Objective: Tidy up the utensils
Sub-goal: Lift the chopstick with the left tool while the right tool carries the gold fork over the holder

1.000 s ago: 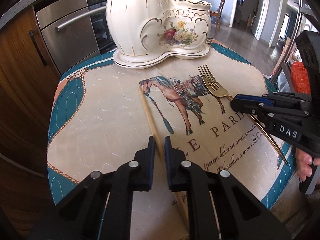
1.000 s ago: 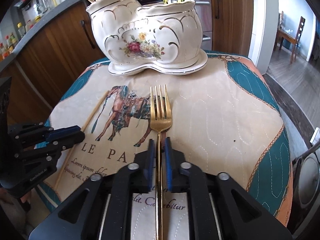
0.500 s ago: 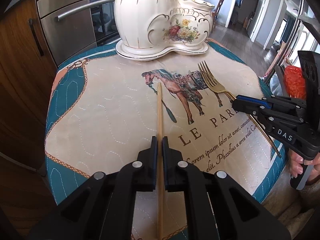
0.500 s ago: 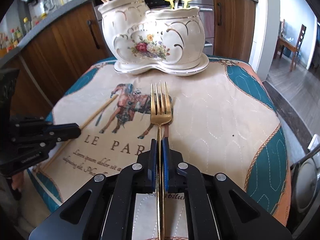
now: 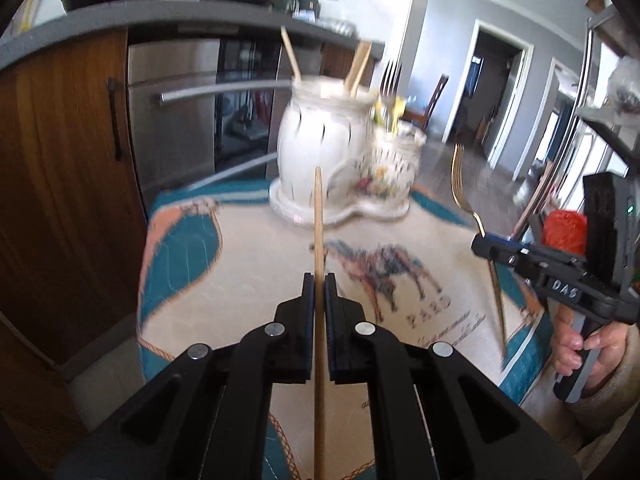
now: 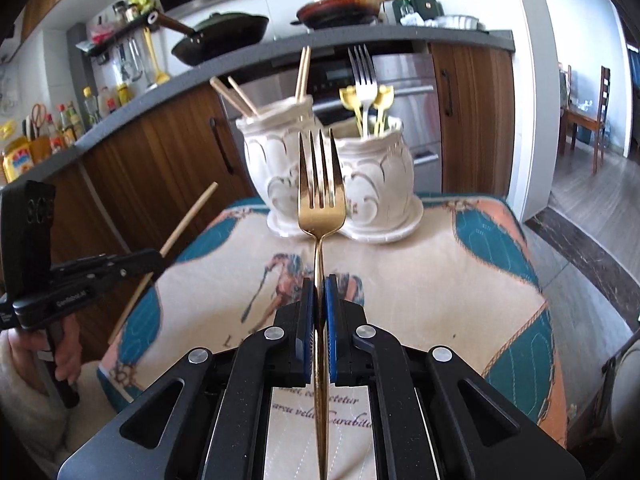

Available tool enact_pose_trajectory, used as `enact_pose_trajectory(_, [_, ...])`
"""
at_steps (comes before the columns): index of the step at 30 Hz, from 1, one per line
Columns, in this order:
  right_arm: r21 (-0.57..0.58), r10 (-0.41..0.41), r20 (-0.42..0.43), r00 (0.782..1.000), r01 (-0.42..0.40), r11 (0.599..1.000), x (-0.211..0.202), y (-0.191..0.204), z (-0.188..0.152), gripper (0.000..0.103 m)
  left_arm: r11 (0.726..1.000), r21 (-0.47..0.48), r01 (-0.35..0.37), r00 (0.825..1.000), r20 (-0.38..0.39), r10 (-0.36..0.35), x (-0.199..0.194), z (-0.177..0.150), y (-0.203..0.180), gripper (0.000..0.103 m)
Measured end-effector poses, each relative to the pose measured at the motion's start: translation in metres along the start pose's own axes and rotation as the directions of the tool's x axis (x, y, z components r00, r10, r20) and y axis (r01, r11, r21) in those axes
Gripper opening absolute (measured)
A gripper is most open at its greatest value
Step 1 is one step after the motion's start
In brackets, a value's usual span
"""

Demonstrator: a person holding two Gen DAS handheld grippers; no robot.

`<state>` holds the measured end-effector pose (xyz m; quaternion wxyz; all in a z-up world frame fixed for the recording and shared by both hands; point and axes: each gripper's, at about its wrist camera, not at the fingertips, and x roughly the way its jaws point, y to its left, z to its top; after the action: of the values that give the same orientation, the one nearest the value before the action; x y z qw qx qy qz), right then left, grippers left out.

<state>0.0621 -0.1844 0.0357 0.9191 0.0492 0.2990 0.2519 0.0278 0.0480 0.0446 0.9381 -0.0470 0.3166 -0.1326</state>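
While the left tongs (image 5: 319, 280) are clamping a single wooden chopstick (image 5: 318, 216) between their blue pads, the stick is pointing forward, clear of the cloth, toward the white ceramic holder (image 5: 320, 148). The right tongs (image 6: 319, 284) are gripping the handle of a gold fork (image 6: 321, 196), whose tines are standing up in front of the holder (image 6: 360, 176). Both utensils are being held in the air above the horse-print cloth (image 6: 420, 280) covering the worktop. The holder is sitting at the far edge of the cloth, its left compartment carrying chopsticks (image 6: 240, 98), its right compartment carrying a silver fork (image 6: 362, 76) and yellow-handled pieces (image 6: 347, 98). The left-wrist picture is blurring noticeably.
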Motion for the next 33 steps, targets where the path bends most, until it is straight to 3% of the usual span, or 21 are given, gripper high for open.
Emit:
enact_pose_trajectory(7, [-0.01,-0.01,0.078,0.997,0.011,1.0,-0.008,0.0,0.015,0.007,1.0,0.011,-0.009,0.986,0.169,0.007,-0.034,0.023,-0.001,0.005])
enact_pose_trajectory(17, [-0.038,-0.022,0.16,0.987,0.028,0.999,-0.02,0.004,0.033,0.007,0.999,-0.018,0.047,0.972,0.233,-0.041,-0.034,0.037,0.003,0.005])
enact_pose_trajectory(24, [-0.051,-0.013,0.247,0.969,0.026,0.998,-0.025,0.005,0.077,0.007,0.996,-0.041,0.078,0.932,0.358,-0.058,-0.022,0.09,0.016,0.005])
enact_pose_trajectory(33, [-0.022,-0.013,0.369,0.929,0.022,1.0,-0.008,-0.007,0.144,0.007,0.989,-0.033,0.142,0.846,0.523,-0.104,0.008,0.158,0.014,0.005])
